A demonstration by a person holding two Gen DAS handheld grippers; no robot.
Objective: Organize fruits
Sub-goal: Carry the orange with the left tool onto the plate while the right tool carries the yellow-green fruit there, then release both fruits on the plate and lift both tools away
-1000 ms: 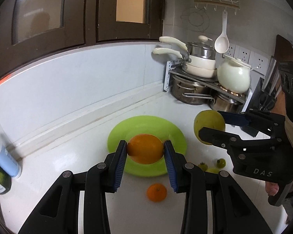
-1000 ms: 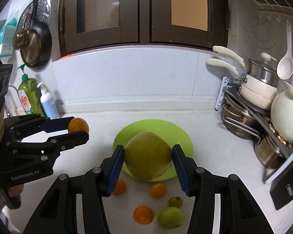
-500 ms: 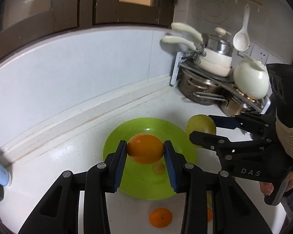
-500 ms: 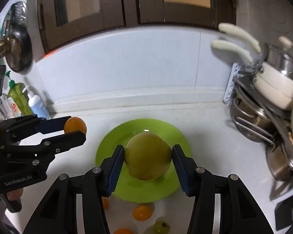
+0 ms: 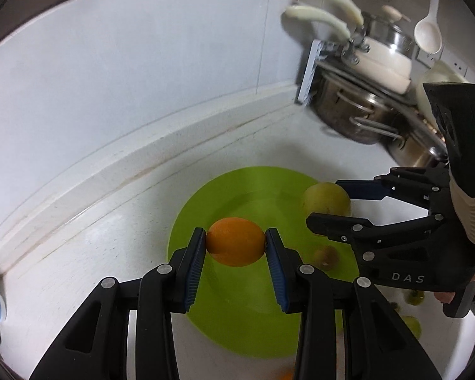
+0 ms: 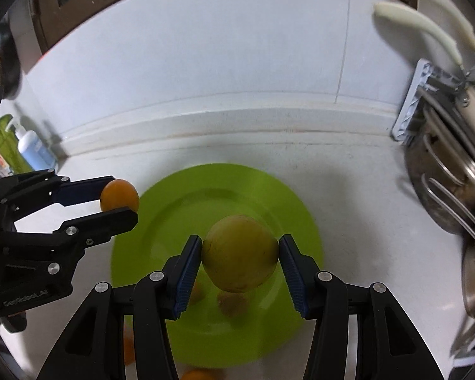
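Fingers of the left gripper [image 5: 236,247] are grasping an orange [image 5: 236,245] at lower centre, over the green plate [image 5: 205,202]; the right gripper [image 6: 240,258] is grasping a yellow-green fruit [image 6: 240,258].

My left tool [image 5: 235,246] grips an orange [image 5: 236,241], my right tool [image 6: 240,257] a yellow-green fruit [image 6: 240,261], above the round green plate [image 6: 180,209].

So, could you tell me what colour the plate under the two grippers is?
Bright lime green; the plate shows best in the right wrist view.
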